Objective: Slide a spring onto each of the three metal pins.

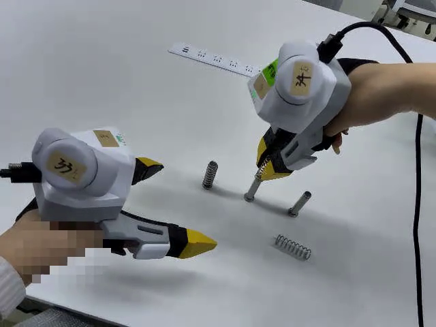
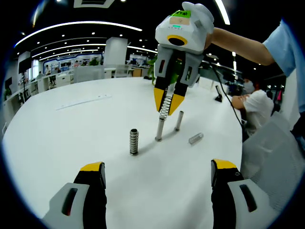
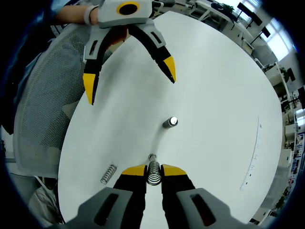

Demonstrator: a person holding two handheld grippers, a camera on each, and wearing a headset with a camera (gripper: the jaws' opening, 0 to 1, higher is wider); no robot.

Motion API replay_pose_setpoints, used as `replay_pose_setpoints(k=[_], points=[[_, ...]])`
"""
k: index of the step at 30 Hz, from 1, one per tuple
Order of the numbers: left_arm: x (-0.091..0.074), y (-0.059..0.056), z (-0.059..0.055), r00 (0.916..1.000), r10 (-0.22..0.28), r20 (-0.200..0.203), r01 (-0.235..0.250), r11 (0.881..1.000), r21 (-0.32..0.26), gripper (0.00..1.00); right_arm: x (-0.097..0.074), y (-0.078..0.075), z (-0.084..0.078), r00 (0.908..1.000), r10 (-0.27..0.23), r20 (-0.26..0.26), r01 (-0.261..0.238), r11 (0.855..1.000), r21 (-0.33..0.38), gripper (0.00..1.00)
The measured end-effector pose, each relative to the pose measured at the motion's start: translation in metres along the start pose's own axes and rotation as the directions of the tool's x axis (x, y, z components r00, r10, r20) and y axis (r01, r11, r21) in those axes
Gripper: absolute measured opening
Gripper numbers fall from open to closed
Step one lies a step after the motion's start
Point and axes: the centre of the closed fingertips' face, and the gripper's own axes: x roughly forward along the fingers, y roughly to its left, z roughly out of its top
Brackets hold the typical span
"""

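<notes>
Spread wide and empty at far left: yellow-tipped left claw. Already wearing its coil: leftmost short metal pin. Over middle upright steel pin, yellow-tipped right claw pinching coiled steel spring. Risk of snagging off-axis, tipping pin or flicking spring across white worktop.

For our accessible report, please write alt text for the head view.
The right gripper holds a spring atop the middle pin. A second pin already wears its spring, a third pin is bare, and a loose spring lies nearby. The left gripper is open.
</notes>
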Motion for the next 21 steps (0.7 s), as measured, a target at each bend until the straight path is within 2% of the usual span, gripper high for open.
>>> replay_pose_setpoints(k=[10, 21], points=[[0.000, 0.000, 0.000, 1.0000, -0.002, 0.000, 0.002, 1.000, 0.000, 0.93, 0.005, 0.001, -0.003, 0.9999, 0.010, -0.010, -0.010, 1.000, 0.008, 0.13], [0.000, 0.000, 0.000, 1.0000, -0.004, 0.001, 0.004, 1.000, -0.004, 0.92, 0.023, -0.001, -0.004, 0.9994, 0.026, -0.022, -0.026, 1.000, 0.009, 0.13]])
